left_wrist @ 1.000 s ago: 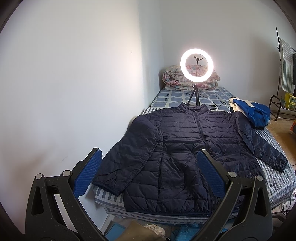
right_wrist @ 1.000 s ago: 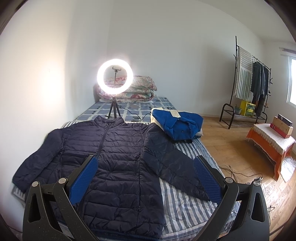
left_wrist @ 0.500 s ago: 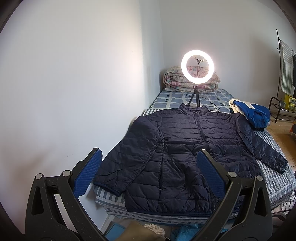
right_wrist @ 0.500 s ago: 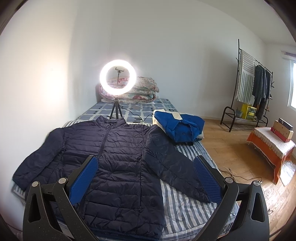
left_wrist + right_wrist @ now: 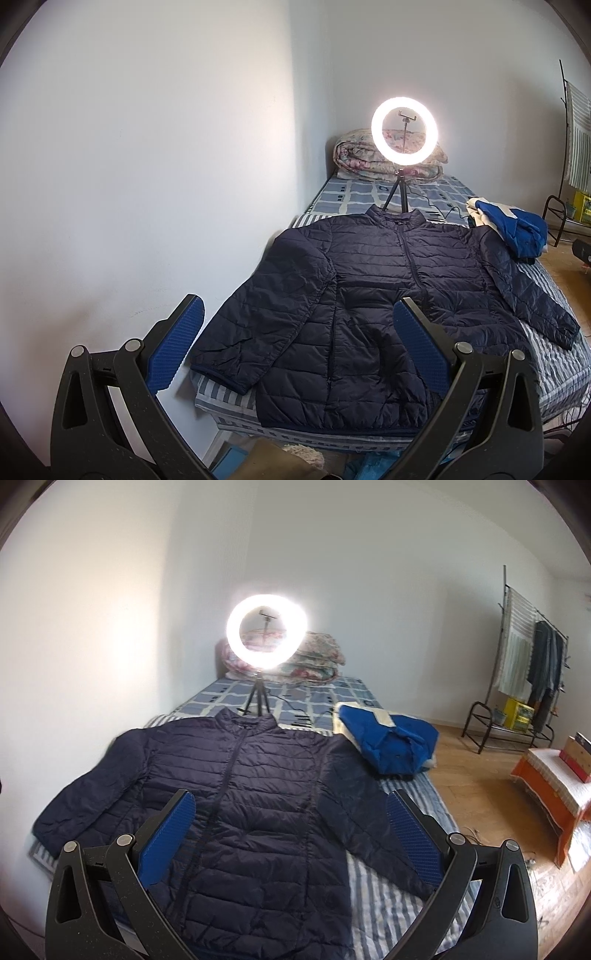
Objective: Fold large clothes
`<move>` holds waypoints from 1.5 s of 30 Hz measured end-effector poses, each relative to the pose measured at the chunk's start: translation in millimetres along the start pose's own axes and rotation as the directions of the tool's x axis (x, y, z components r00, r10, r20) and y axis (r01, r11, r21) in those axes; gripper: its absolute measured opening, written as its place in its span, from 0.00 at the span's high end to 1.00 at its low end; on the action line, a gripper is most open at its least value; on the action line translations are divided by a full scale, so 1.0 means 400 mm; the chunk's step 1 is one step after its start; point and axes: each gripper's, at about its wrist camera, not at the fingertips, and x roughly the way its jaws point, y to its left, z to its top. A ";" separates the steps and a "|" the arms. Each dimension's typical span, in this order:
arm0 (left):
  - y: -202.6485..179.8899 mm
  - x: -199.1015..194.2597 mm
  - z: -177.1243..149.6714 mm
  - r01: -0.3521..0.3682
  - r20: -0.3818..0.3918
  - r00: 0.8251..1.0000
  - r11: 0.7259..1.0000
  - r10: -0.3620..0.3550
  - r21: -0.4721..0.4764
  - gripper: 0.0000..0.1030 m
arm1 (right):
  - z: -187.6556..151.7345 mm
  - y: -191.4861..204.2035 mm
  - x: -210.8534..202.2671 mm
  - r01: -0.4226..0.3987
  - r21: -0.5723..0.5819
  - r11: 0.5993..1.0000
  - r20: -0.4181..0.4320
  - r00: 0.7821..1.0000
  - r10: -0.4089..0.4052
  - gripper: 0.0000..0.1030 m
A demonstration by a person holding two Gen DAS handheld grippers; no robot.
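Note:
A dark navy quilted jacket (image 5: 391, 291) (image 5: 258, 797) lies flat and zipped on the striped bed (image 5: 554, 369) (image 5: 373, 893), collar toward the far end, both sleeves spread outward. My left gripper (image 5: 297, 308) is open, held above the foot of the bed near the jacket's left sleeve and hem, touching nothing. The right gripper (image 5: 291, 801) is also open and hangs over the jacket's lower half, with nothing between its blue pads (image 5: 413, 842).
A lit ring light on a tripod (image 5: 403, 136) (image 5: 266, 631) stands just behind the collar. A folded blue garment (image 5: 517, 229) (image 5: 391, 740) lies on the bed's right side. Folded quilts (image 5: 321, 657) sit at the head. A white wall borders the left; a clothes rack (image 5: 532, 657) and orange-covered bench (image 5: 550, 794) stand right.
Both grippers have moved slightly; the right view has swung left and closer to the jacket. Both stay open and the jacket has not moved.

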 end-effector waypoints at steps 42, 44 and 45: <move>0.284 0.042 -0.277 -0.080 -0.222 0.973 0.996 0.066 -0.051 0.05 | -0.284 1.081 0.363 -0.883 -0.401 0.243 -0.703 0.467 0.536 0.21; 0.287 0.045 -0.280 -0.081 -0.227 0.971 0.996 0.068 -0.045 0.09 | -0.309 1.102 0.365 -0.888 -0.403 0.223 -0.720 0.458 0.521 0.21; 0.287 0.049 -0.282 -0.081 -0.228 0.971 0.996 0.068 -0.046 0.10 | -0.318 1.111 0.365 -0.889 -0.405 0.214 -0.726 0.455 0.516 0.21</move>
